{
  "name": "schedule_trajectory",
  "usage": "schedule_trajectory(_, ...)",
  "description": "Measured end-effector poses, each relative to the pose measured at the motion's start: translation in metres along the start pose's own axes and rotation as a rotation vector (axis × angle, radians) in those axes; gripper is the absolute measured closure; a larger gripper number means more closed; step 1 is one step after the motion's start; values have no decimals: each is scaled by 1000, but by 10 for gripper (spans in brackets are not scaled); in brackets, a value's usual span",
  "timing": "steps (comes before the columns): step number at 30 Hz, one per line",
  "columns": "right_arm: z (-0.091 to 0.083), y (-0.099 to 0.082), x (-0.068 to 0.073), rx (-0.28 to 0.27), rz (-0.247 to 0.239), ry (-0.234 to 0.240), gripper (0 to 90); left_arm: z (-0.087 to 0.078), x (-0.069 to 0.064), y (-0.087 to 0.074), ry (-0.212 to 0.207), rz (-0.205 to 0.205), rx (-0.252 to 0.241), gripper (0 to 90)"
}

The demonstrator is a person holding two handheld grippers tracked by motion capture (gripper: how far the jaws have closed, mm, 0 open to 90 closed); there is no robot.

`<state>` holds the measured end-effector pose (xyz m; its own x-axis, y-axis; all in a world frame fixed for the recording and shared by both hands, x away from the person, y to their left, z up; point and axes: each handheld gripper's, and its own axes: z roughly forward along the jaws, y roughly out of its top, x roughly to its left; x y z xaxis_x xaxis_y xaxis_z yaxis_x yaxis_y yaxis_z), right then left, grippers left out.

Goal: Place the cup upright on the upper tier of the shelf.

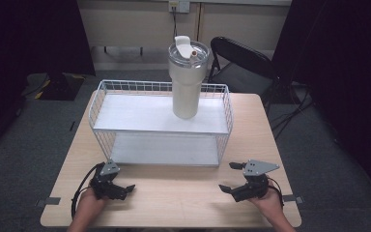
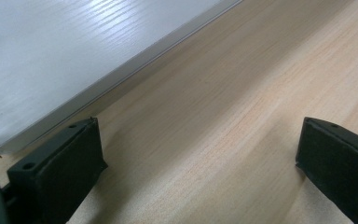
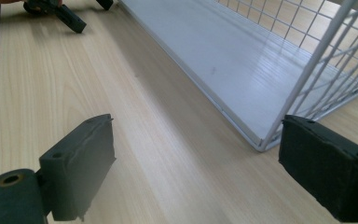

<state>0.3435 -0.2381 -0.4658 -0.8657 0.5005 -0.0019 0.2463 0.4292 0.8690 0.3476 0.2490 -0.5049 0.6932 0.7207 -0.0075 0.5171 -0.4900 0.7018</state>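
Between the left gripper (image 1: pixel 125 187) and the right gripper (image 1: pixel 228 178) the worktop (image 1: pixel 174 193) is bare — a hand can pass there freely. Behind it stands the wire rack (image 1: pixel 159 125), with mesh on both sides and at the back. Its front is open at both shelves. On the upper shelf the tumbler (image 1: pixel 187 77) blocks the right part — the left part is free.

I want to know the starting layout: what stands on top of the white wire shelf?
One white tumbler with a clear lid stands upright on the shelf, toward its right. Its contents are hidden. The lower board looks bare.
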Motion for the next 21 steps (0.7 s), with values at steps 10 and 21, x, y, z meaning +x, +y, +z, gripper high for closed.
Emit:
schedule_trajectory(10,2,-15,-6,82,1,-46,102,0,0,0,0,0,0,0)
schedule_trajectory(21,6,-26,-3,181,-23,-70,101,0,0,0,0,0,0,0)
